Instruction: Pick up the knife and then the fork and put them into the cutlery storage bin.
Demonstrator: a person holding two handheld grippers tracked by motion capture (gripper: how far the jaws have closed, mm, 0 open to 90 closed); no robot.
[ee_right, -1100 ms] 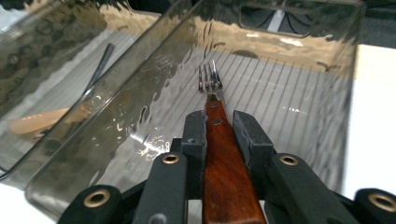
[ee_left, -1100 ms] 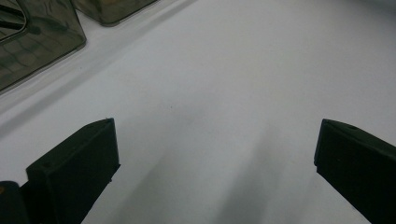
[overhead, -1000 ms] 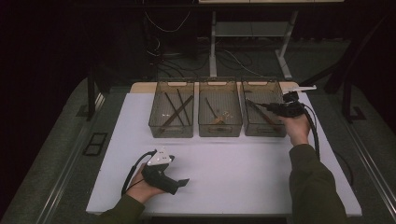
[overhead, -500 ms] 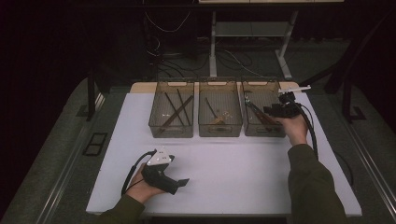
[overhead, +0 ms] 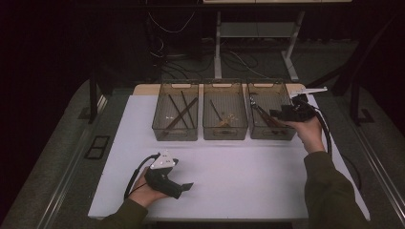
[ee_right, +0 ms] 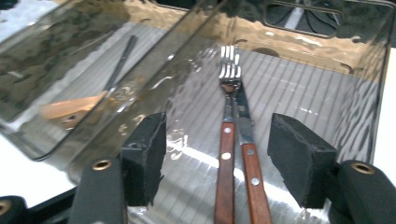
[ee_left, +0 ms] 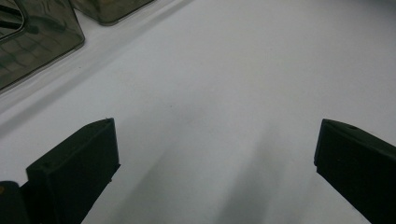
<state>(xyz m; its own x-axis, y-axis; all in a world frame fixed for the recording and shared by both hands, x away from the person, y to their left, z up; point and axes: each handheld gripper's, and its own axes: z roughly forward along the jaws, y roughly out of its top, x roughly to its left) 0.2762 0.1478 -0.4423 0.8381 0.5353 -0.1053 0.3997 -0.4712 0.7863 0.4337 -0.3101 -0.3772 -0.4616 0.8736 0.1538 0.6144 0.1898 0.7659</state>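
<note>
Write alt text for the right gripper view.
The right claw, open, hovers over two wood-handled steel forks lying side by side in a clear smoky plastic bin. A neighbouring bin to the left holds a dark slender utensil.

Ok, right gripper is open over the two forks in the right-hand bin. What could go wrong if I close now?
1. The two wooden-handled forks lie side by side, touching, between the open jaws of the right gripper; closing may grab both or pinch one askew.
2. The right bin's near wall sits close to one jaw, so it could catch or shove the bin.
3. The left gripper rests open on the white table, not bracing the bin.
</note>
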